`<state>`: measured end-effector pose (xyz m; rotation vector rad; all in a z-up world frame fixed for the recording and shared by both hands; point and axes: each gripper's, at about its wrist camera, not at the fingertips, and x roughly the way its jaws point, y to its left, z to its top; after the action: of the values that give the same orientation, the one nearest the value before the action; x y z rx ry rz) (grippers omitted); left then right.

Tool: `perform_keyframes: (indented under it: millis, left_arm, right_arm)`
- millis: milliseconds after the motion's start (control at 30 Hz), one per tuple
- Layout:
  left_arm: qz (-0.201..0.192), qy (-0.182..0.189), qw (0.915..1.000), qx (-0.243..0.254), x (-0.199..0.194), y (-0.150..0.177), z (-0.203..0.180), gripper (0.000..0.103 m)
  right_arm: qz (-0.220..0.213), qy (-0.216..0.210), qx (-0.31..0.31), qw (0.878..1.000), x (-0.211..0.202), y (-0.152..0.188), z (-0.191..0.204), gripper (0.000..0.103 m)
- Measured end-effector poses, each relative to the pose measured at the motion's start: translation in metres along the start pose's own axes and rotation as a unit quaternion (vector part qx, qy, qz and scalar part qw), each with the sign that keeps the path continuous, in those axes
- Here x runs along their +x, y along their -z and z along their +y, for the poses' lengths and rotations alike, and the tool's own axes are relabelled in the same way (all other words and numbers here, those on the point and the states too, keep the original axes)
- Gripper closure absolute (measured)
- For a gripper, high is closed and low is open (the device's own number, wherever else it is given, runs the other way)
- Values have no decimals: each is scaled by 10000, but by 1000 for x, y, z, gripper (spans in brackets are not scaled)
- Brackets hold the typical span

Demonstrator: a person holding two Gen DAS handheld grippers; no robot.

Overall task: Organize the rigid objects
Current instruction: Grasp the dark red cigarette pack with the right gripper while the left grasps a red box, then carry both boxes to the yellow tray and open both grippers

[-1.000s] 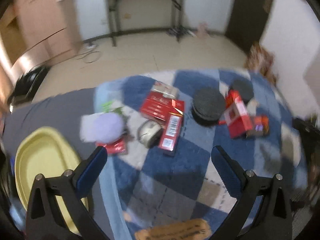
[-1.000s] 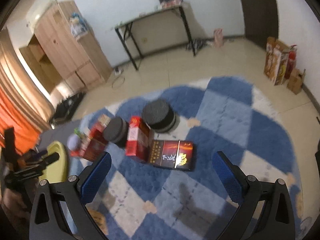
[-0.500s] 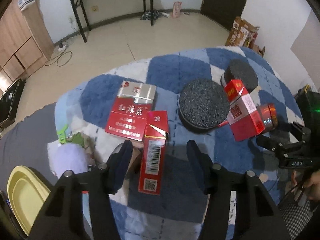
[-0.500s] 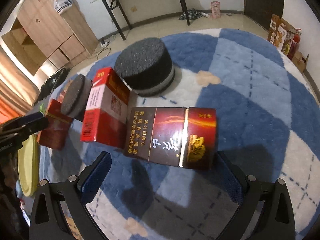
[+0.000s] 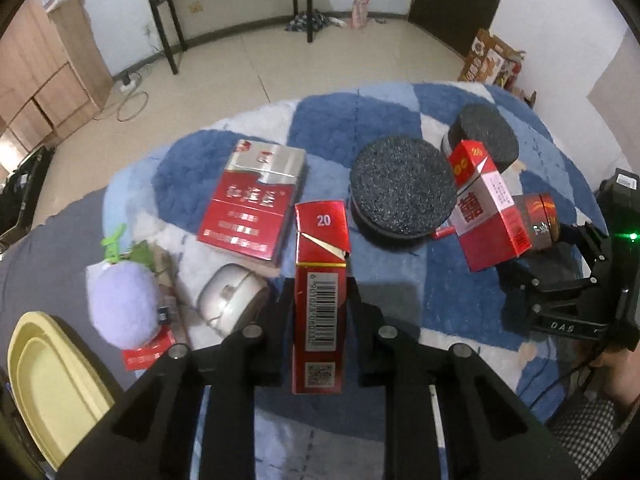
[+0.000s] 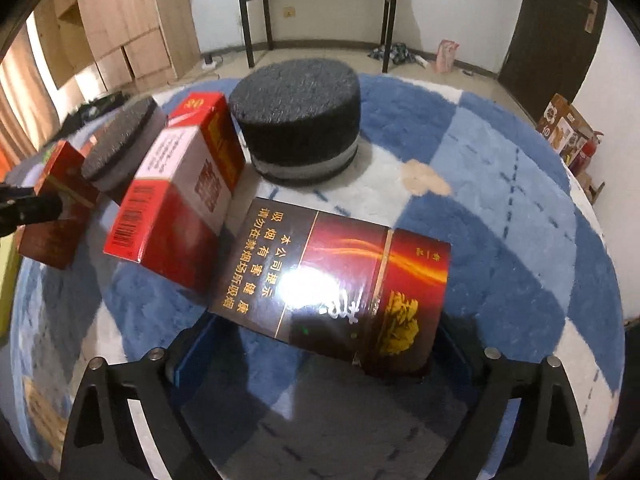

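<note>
A: What holds what?
B: The yellow tray [image 5: 48, 380] sits at the rug's [image 5: 360, 120] left edge, and I see nothing in it.
A: The grippers?
B: The left gripper [image 5: 320, 296] pinches a slim red pack [image 5: 320, 280], with "20" and a barcode on it. The right gripper [image 6: 312, 344] stands wide around the dark pack [image 6: 332, 284], which lies flat on the rug beside a red box [image 6: 180, 208]. Its Chinese text includes "吸烟有害健康".

Rig hardware: both units matte black.
Left gripper [image 5: 320, 300] has silver screw heads; right gripper [image 6: 316, 344] has blue finger pads [image 6: 196, 344], green LED, "DAS" marking, cable.
</note>
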<state>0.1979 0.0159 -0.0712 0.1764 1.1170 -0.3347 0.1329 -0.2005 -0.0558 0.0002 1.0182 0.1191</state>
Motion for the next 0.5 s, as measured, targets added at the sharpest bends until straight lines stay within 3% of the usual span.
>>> perform_keyframes:
  millis: [200,300,400,500]
  left_arm:
    - [-351,171,9985,-392,-44,9,16,80]
    - [-677,13,9957,-636,-84,21,43,80]
    - [-953,-200,9900,-1024,-133,42,90,80]
    - [-1067,-585,9833,-1352,-175,72,149,80]
  right_arm:
    - [-663,-162,295,9972,-31,3,-22,9]
    - [-1083,-269,219,9935,-59,1,-23,9]
    - [-1365,-607,-206,9886,-92,-10,0,9]
    - [-1714,-1182,-970,9733,-130,-29,60,9]
